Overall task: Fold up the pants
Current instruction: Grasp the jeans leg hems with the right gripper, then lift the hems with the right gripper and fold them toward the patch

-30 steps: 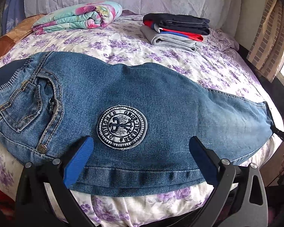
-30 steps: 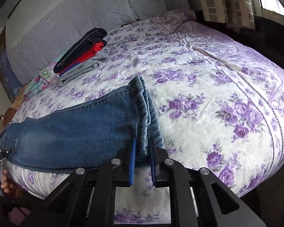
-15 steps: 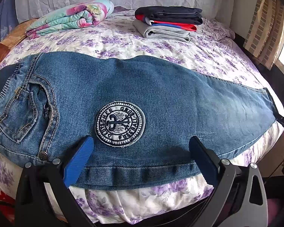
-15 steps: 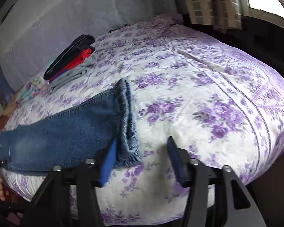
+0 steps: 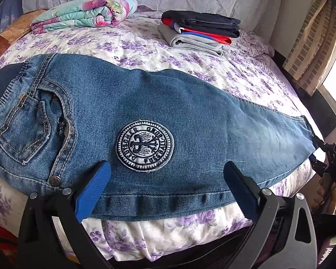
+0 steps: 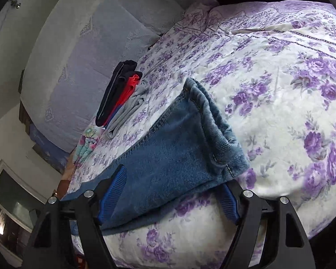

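1. A pair of blue jeans (image 5: 159, 112) lies stretched lengthwise along the near edge of a bed (image 5: 190, 51) covered in a purple-flowered quilt, already doubled leg over leg, its round embroidered patch (image 5: 145, 145) facing up.
2. The left gripper (image 5: 166, 187) hangs over the near seam by the patch, its blue pads spread wide and grasping nothing.
3. The right gripper (image 6: 168, 198) straddles the cuff end (image 6: 212, 121) of the legs; its jaws are parted, one pad resting on the denim and the other just beside the edge, with no cloth pinched between them.
4. By the look of it, the lengthwise fold is done; the crosswise folds, cuffs toward waistband, are not yet made.
5. Farther back on the bed sit a stack of folded clothes (image 5: 201, 31) and a rolled floral blanket (image 5: 85, 13), well apart from the jeans.
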Tool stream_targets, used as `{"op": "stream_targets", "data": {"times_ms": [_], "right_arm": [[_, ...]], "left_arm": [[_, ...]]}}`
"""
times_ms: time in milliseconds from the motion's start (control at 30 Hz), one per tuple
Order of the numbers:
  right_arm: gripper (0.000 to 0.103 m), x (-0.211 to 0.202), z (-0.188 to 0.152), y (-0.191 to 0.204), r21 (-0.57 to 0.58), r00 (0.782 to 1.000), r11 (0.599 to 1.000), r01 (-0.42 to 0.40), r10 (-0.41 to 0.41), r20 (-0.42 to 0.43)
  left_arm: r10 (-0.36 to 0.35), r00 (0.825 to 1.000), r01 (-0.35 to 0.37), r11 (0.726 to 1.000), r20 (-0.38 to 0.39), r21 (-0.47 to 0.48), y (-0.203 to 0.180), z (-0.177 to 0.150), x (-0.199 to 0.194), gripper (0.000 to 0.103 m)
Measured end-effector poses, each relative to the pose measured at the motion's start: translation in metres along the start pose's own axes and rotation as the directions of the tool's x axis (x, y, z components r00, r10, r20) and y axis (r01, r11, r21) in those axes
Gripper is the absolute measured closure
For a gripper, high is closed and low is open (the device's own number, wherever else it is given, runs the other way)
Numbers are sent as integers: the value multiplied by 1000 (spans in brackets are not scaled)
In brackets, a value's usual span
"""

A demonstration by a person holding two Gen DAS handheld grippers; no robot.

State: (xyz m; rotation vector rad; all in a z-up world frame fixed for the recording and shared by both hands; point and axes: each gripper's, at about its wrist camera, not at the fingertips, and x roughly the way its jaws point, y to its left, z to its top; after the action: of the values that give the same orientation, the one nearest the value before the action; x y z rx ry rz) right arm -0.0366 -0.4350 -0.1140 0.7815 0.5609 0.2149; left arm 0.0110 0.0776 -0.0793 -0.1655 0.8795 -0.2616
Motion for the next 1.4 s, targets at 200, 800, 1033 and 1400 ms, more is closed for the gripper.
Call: {"op": "stream_targets", "data": {"times_ms": [200,800,1033,1400], "right_arm": [[86,9,-7,83,-361,980,912,197,-184,71],[83,86,-98,239,-839,974,543,-33,-172,-150],[84,22,-3,197,-537,985,829,-158,92,-148],[84,-3,13,128,-382,998,922,-68,60,-32]], "left_arm": [[-12,1000,12,1000,1,-10,2,1,-1,5],[-43,999,44,998,26,-46,7,-1,-9,5],[-189,982,189,982,27,-5,-19,6,-20,5],[-528,827,559,805,-190,197,-182,29,47,5]]}}
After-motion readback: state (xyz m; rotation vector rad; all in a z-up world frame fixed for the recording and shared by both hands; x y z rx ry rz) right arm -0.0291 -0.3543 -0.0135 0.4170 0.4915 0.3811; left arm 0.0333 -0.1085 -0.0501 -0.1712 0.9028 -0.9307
